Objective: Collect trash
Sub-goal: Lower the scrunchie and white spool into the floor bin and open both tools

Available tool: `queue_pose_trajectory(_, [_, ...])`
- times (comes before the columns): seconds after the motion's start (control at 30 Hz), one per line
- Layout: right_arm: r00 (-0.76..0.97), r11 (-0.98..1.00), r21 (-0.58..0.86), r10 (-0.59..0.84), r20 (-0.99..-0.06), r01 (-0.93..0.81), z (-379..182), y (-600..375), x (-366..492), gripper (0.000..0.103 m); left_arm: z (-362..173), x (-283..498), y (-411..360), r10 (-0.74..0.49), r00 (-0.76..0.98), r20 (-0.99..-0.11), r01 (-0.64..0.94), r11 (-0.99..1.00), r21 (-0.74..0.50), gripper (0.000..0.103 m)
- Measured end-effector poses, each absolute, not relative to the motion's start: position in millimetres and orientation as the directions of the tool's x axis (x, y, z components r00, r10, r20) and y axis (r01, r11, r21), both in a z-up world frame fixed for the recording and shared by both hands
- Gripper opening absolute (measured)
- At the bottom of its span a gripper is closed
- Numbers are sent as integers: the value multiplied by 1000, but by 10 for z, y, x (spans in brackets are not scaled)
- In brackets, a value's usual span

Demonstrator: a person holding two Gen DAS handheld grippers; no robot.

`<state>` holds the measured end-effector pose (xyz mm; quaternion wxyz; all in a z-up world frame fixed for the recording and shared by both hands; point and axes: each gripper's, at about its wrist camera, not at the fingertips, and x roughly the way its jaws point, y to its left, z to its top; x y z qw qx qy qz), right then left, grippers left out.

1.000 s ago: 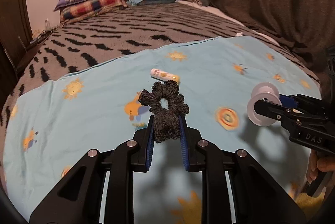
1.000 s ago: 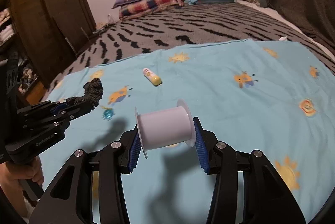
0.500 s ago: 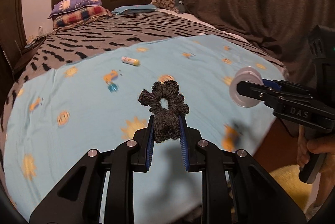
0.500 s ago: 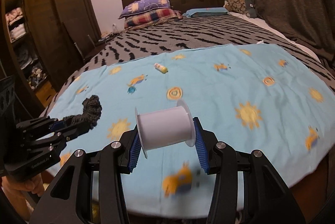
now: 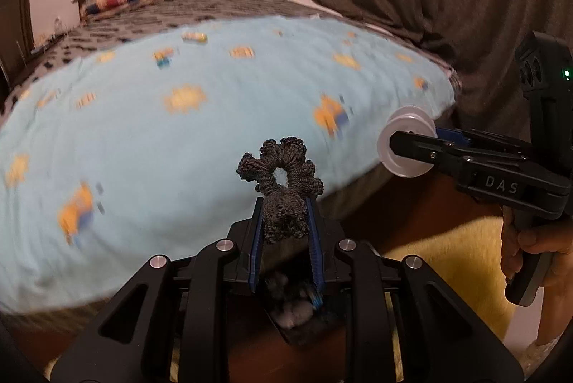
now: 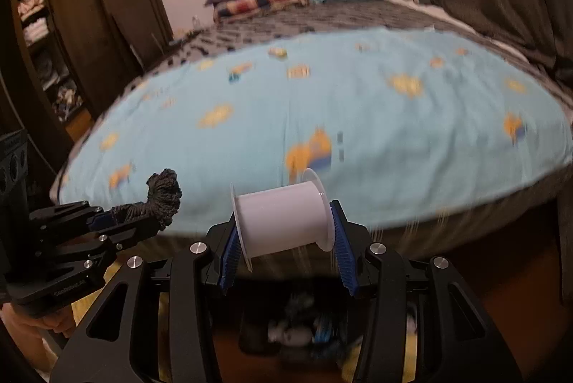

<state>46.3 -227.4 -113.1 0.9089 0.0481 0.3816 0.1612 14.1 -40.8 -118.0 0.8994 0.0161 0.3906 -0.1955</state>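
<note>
While both grippers hang just off the foot of the bed, each carries one piece of trash.

Left gripper (image 5: 285,221): clamped on the dark scrunchie (image 5: 283,178), which is pinched by its lower bunch; the ring stands up above the fingertips with its hole facing the camera.
Right gripper (image 6: 284,241): clamped on the white spool (image 6: 281,220), one pad against each flange.
Scrunchie, handling: judged light, soft and squashy; it cannot break and is unlikely to slip from ribbed pads. A pinch anywhere on the fabric ring should do.
Spool, handling: judged light, hollow and stiff, with smooth plastic that could slide or pop out if squeezed off-centre. The flat flange faces are the sound place to grip.
Spool, axis: long axis lies crosswise between the pads, tilted slightly up to the right in the right wrist view.
Blue sheet (image 6: 358,118): spread over the bed, well beyond both carried items; a small yellow and white tube (image 5: 194,36) lies far up it, blurred.
Below the grippers: a dark container (image 6: 304,329) with pale scraps inside, too blurred to name; probably the drop-off for the trash.
Step in hand: judged as carrying both items to the container.
</note>
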Motion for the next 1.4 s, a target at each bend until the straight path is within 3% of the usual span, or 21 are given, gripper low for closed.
queue_pose_trajectory(0.5, [507,963,225,268,-819,-146,-2335,-2290,230,47,-2425,24,-549,-334,417,-845,348,918,-190,21])
queue_pose_trajectory(1.03, [350,968,245,251,-903,-61,-3185,-2285,500,47,-3260,256,-728,-315,255,-914,330,917,-224,22])
queue_pose_trajectory(1.2, [325,964,261,265,-908,-56,-3262,-2269,623,49,-3350,317,-783,-316,225,-922,328,915,-233,30])
queue_pose_trajectory(1.33, [328,961,271,272,-905,-48,-3268,-2292,653,68,-3368,372,-787,-304,222,-926,320,920,-225,41])
queue_pose_trajectory(1.4, [341,961,275,271,-900,-38,-3158,-2323,675,69,-3329,368,-750,-297,231,-927,315,924,-218,48])
